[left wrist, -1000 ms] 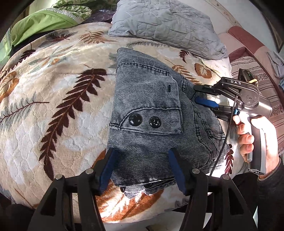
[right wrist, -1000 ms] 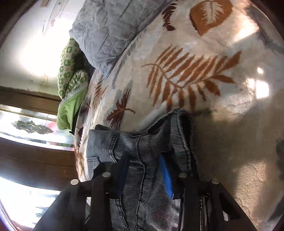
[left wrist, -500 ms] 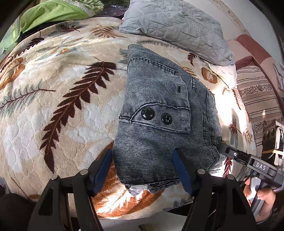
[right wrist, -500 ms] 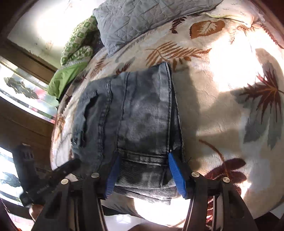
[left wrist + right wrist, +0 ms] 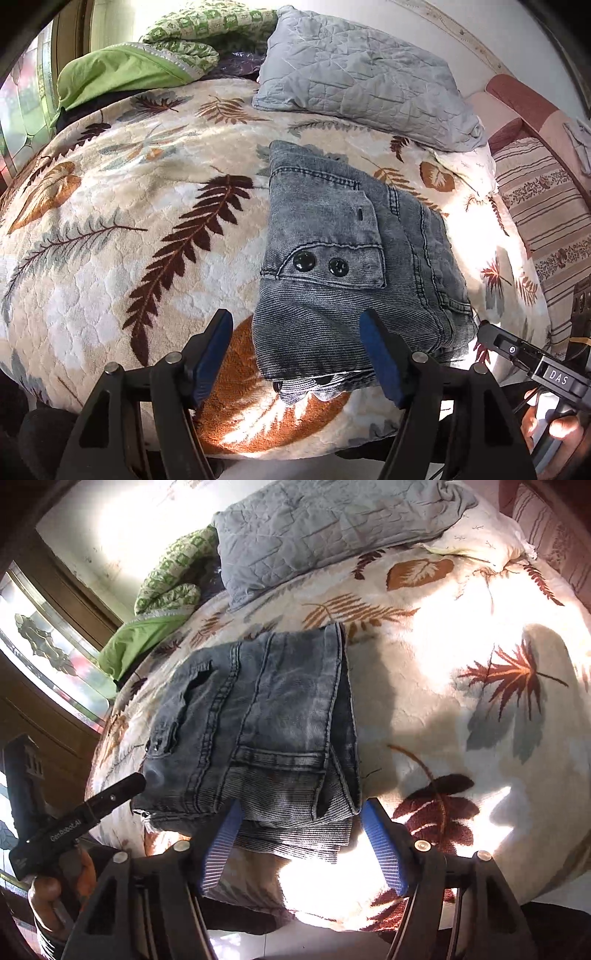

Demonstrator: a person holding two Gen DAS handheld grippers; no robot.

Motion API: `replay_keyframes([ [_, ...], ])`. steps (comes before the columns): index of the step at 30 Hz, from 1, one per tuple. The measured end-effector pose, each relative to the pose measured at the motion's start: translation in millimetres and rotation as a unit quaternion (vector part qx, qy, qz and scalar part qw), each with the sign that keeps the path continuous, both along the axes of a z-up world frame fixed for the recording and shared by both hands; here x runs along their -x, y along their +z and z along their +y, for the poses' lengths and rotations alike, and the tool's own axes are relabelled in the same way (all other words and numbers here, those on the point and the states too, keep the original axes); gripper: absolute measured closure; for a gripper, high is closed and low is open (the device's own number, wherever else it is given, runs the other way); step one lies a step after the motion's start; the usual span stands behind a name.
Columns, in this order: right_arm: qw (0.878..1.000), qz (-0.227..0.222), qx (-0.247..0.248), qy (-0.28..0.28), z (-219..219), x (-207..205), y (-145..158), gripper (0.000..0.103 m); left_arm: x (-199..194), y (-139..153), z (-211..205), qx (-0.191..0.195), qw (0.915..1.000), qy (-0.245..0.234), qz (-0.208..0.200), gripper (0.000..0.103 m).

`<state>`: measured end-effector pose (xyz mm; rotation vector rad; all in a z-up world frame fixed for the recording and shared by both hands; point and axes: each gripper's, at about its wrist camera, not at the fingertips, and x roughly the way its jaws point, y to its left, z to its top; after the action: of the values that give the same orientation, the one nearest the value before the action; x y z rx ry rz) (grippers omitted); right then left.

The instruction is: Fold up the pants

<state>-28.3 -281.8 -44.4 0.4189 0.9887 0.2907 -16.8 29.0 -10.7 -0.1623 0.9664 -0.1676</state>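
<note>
Pants lie folded into a compact grey denim bundle on the leaf-print blanket, below the grey pillow. My left gripper hangs just short of the bundle's near edge, jaws apart with nothing pinched. My right gripper sits at the near hem from the other side; its jaws are opening, the pads flanking the hem. Whether either pad brushes the cloth I can't quite tell through the fisheye glare.

"DAS" on right claw; "GenRobot.AI" on left claw.
</note>
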Motion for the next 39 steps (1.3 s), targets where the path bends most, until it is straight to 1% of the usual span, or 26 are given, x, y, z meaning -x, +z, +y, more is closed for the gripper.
replay_keyframes([
  [2,1.0,-0.016,-0.014,-0.015,-10.7,6.3,6.0,0.031,4.2,6.7,10.5,0.015,0.9995,0.013,-0.025,0.027],
  [3,0.999,-0.022,-0.02,-0.027,-15.4,11.2,8.0,0.031,5.8,8.5,17.5,0.023,0.9987,0.026,-0.037,0.022],
  [5,0.998,-0.031,-0.03,-0.045,-22.1,16.2,8.8,0.031,6.2,8.3,32.2,0.035,0.9968,0.052,-0.049,0.021],
  [8,0.997,-0.021,-0.054,-0.053,-25.0,14.6,1.4,0.031,-0.4,-1.4,50.1,0.05,0.9954,0.074,-0.034,0.021],
  [11,0.994,-0.003,-0.094,-0.055,-29.8,14.0,-16.3,0.031,-2.1,-15.2,62.2,0.078,0.9936,0.079,-0.021,0.021],
  [14,0.989,0.01,-0.134,-0.057,-35.3,12.5,-27.7,0.031,-5.4,-24.3,68.0,0.104,0.9912,0.082,-0.001,0.021],
  [19,0.983,0.015,-0.176,-0.055,-47.1,-1.5,-23.3,0.031,-18.6,-26.5,66.9,0.166,0.9844,0.054,0.023,0.021],
  [22,0.975,0.016,-0.219,-0.045,-56.3,-23.2,-18.0,0.031,-28.3,-24.7,65.0,0.175,0.983,0.048,0.029,0.021],
  [23,0.973,0.016,-0.226,-0.041,-58.8,-32.5,-16.6,0.031,-32.2,-24.1,64.6,0.177,0.9826,0.048,0.033,0.021],
  [24,0.973,0.022,-0.227,-0.04,-60.2,-41.3,-17.2,0.031,-37.5,-23.7,64.8,0.181,0.9818,0.045,0.039,0.021],
  [26,0.97,0.051,-0.238,-0.028,-58.6,-59.3,-24.1,0.031,-47.9,-24.0,63.0,0.191,0.9794,0.038,0.054,0.021],
  [29,0.97,0.079,-0.229,-0.017,-54.5,-77.1,-34.9,0.031,-61.8,-26.3,57.3,0.215,0.973,0.025,0.078,0.021],
  [32,0.969,0.088,-0.23,-0.008,-49.7,-85.0,-42.2,0.031,-75.3,-33.1,50.0,0.241,0.9648,0.016,0.105,0.021],
  [36,0.967,0.104,-0.231,0.003,-40.6,-90.4,-53.8,0.031,-87.4,-48.4,42.1,0.251,0.9576,0.02,0.141,0.021],
  [39,0.967,0.101,-0.233,0.009,-37.2,-92.7,-53.9,0.031,-91.2,-53.6,36.2,0.253,0.9552,0.017,0.152,0.021],
])
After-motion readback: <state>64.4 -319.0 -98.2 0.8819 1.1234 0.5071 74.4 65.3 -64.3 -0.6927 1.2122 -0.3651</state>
